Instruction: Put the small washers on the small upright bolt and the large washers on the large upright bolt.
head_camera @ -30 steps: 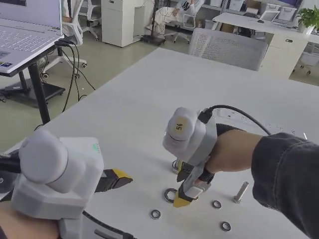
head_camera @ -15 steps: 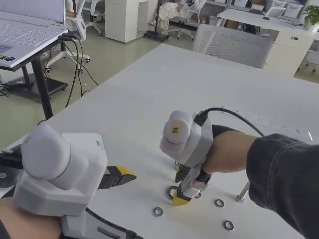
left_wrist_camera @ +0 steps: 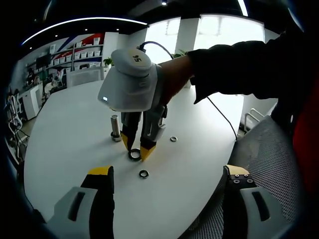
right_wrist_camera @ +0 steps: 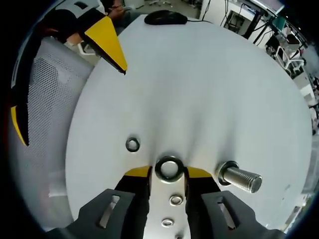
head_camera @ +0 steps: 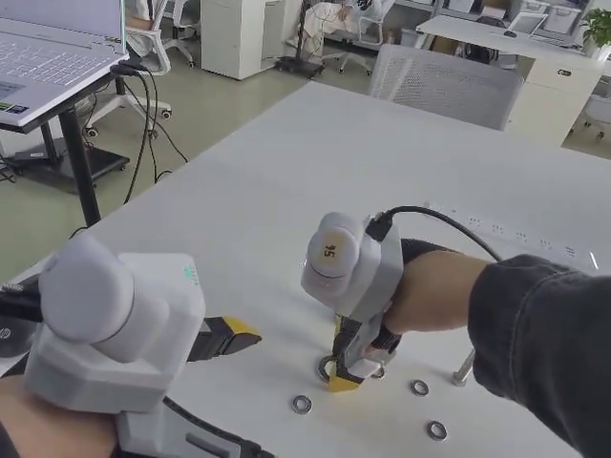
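Observation:
A large washer (right_wrist_camera: pixel 169 168) lies flat on the white table (head_camera: pixel 286 191), and my right gripper (right_wrist_camera: pixel 168 173) is shut on it with a yellow tip pressed against each side. In the head view this gripper (head_camera: pixel 342 370) points down at that washer (head_camera: pixel 327 367). The large upright bolt (right_wrist_camera: pixel 239 178) stands just to the right, with a washer round its base. Small washers (right_wrist_camera: pixel 132 145) (head_camera: pixel 302 405) (head_camera: pixel 419 387) lie around. The small bolt (head_camera: pixel 465 367) is partly hidden behind the person's wrist. My left gripper (left_wrist_camera: pixel 169 174) hangs open and holds nothing, nearer the table's front.
A laptop (head_camera: pixel 48 57) sits on a stand at the left, beyond the table edge. An office chair (head_camera: pixel 444 86) stands at the far end of the table. A cable (head_camera: pixel 449 224) trails from the right gripper across the table.
My right gripper has come down a little onto the large washer, and its tips now hug it. The left gripper has barely moved.

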Demonstrator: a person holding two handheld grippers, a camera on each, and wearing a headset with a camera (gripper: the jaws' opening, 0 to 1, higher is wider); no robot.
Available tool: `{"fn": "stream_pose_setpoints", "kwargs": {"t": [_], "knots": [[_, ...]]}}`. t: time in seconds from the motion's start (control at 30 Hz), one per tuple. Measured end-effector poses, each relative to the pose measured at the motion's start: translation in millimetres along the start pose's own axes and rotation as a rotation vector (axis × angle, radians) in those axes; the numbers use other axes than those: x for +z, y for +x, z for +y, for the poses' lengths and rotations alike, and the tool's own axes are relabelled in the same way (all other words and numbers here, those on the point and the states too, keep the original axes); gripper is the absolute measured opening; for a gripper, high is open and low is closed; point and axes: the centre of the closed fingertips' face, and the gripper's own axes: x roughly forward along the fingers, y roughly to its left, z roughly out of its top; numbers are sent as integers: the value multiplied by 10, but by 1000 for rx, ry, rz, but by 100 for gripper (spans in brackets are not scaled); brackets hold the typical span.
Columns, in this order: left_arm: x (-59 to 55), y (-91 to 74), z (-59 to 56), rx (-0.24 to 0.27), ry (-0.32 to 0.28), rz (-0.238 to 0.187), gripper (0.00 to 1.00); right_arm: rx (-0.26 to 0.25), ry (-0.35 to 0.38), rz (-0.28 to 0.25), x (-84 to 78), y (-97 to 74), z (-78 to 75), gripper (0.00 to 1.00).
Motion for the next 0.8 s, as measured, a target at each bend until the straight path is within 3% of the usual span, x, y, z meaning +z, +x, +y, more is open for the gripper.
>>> {"fn": "stream_pose_setpoints", "kwargs": {"t": [0.8], "knots": [[3,-1,0,-4,-4,3,89,4,-20,8,-44,-14,-15,24]]}}
